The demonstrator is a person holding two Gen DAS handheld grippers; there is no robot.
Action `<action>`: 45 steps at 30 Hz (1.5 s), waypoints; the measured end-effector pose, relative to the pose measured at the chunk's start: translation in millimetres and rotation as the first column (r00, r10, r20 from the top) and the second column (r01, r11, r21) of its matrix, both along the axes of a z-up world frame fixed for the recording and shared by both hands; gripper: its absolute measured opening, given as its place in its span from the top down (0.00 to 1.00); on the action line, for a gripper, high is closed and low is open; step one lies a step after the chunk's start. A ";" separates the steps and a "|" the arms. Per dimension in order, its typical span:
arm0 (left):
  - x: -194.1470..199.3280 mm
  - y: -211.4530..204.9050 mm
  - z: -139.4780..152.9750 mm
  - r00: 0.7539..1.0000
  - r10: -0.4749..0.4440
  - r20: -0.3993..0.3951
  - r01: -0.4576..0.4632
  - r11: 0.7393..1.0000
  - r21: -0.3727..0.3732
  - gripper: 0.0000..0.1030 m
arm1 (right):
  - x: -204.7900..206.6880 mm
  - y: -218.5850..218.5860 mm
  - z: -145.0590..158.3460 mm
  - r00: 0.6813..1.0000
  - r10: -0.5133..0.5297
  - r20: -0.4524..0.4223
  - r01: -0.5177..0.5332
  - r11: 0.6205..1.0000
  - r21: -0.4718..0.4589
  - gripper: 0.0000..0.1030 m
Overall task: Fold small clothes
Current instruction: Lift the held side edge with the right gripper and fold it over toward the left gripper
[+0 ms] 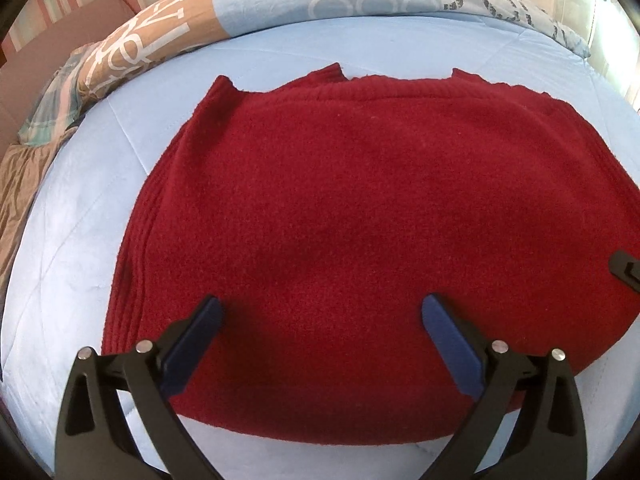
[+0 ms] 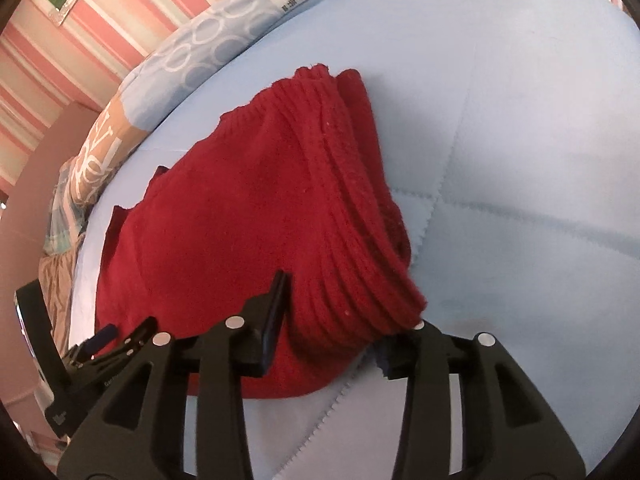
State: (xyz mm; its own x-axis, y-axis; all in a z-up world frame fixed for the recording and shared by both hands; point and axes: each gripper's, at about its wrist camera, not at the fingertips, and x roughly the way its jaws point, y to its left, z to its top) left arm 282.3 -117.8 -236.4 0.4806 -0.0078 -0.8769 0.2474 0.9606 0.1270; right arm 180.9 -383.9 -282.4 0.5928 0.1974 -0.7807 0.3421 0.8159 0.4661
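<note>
A dark red knitted sweater lies folded flat on a light blue quilt. My left gripper hovers over the sweater's near edge with its blue-padded jaws wide apart and nothing between them. In the right wrist view the sweater has a thick ribbed fold along its right side. My right gripper is open, and the sweater's near right corner lies between its jaws: the left finger rests on top and the right finger is hidden under the fold. The left gripper shows at lower left there.
A patterned blue and tan duvet is bunched along the bed's far side, below a pink striped wall. Bare blue quilt stretches to the right of the sweater. The right gripper's tip shows at the left view's right edge.
</note>
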 end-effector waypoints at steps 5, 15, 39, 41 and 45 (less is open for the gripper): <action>-0.3 -3.1 -2.4 1.000 0.001 -0.002 -0.001 1.000 0.018 0.02 | 9.7 5.4 4.7 0.999 0.027 0.034 -0.027 1.000 -0.001 0.76; -0.1 -1.1 -8.7 1.000 0.002 0.002 -0.002 1.000 0.001 0.02 | 3.2 49.2 62.5 0.950 0.146 0.278 -0.117 0.986 -0.119 0.78; 29.8 242.8 78.3 0.957 0.177 0.231 -0.168 0.984 -0.059 0.02 | 35.3 174.2 96.6 0.887 0.323 0.330 -0.264 0.941 -0.211 0.82; 35.9 275.2 77.7 0.947 0.235 0.218 -0.222 0.972 -0.080 0.02 | 42.1 198.4 93.1 0.878 0.357 0.320 -0.289 0.927 -0.241 0.84; 35.3 313.8 78.2 0.924 0.320 0.208 -0.298 0.946 -0.132 0.02 | 48.6 252.6 82.1 0.840 0.462 0.285 -0.387 0.877 -0.284 0.86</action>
